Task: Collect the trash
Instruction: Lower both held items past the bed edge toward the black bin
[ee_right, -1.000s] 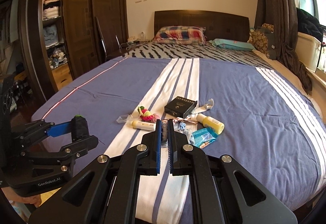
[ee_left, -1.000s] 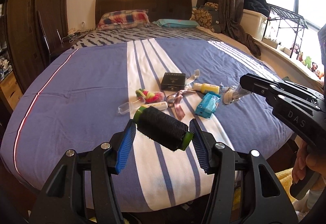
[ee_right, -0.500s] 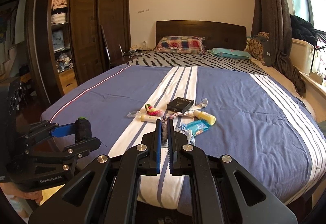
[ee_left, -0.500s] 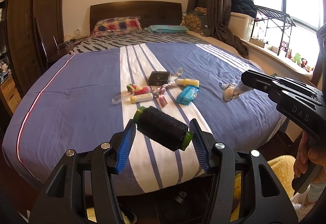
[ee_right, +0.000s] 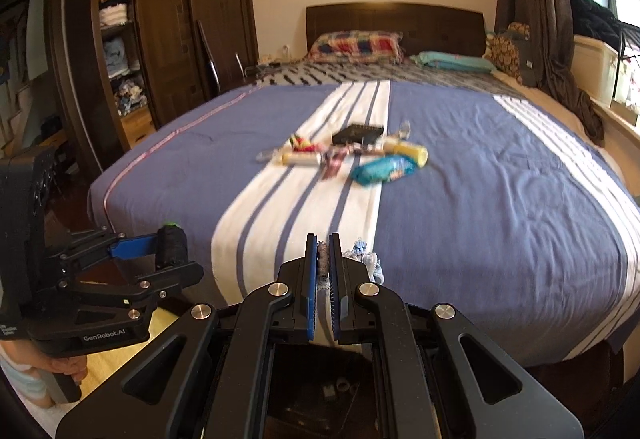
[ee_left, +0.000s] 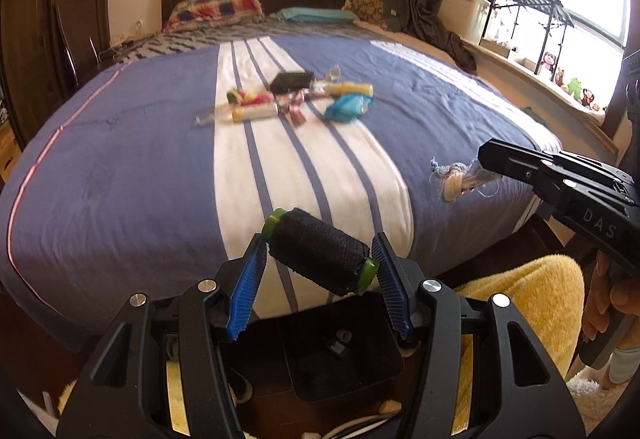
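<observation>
"GenRobot.AI" left gripper (ee_left: 318, 259) clamps black thread spool (ee_left: 318, 257); "DAS" right gripper (ee_right: 323, 263) pinches frayed scrap (ee_left: 456, 181).

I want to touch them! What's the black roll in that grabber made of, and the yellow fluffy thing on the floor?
The black roll looks like matte thread wound on a spool with shiny green, probably plastic, ends; fine ridges show across it. The yellow fluffy thing looks like soft plush fabric, perhaps a rug or blanket, with a fuzzy pile.
</observation>
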Tool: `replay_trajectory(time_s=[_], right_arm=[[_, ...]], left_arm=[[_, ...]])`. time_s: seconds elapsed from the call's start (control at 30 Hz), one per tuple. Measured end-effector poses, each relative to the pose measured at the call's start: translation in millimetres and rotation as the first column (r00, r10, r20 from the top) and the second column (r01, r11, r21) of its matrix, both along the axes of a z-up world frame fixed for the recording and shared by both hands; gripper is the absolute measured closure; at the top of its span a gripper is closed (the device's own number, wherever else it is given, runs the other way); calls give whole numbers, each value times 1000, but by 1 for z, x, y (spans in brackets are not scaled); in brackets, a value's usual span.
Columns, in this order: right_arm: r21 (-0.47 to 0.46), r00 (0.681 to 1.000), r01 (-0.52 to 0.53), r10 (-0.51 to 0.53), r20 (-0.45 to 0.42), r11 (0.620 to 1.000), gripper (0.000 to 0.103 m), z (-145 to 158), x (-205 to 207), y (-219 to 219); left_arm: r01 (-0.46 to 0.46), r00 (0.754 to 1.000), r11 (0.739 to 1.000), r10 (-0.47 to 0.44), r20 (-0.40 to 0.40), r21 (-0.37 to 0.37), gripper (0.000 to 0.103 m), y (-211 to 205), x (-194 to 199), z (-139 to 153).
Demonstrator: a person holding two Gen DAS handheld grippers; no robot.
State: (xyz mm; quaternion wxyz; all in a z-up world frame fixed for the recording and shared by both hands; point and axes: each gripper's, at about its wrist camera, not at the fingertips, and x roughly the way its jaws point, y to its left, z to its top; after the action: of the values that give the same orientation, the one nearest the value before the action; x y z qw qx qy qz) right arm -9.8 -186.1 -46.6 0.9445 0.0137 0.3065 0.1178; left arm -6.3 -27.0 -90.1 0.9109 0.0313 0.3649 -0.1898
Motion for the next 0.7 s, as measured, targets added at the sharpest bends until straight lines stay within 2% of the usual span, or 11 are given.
replay_trajectory(time_s=[0.33,0.7], right_arm=[[-13,985,3,-6,-174,1000,96,-75,5,4],[0,944,4,-3,-331,1000,96,-148,20,7]], left_arm=[[41,989,999,-39,-144,5,51,-11,3,-72],[62,942,997,-43,-334,46,51,-21,14,-154]])
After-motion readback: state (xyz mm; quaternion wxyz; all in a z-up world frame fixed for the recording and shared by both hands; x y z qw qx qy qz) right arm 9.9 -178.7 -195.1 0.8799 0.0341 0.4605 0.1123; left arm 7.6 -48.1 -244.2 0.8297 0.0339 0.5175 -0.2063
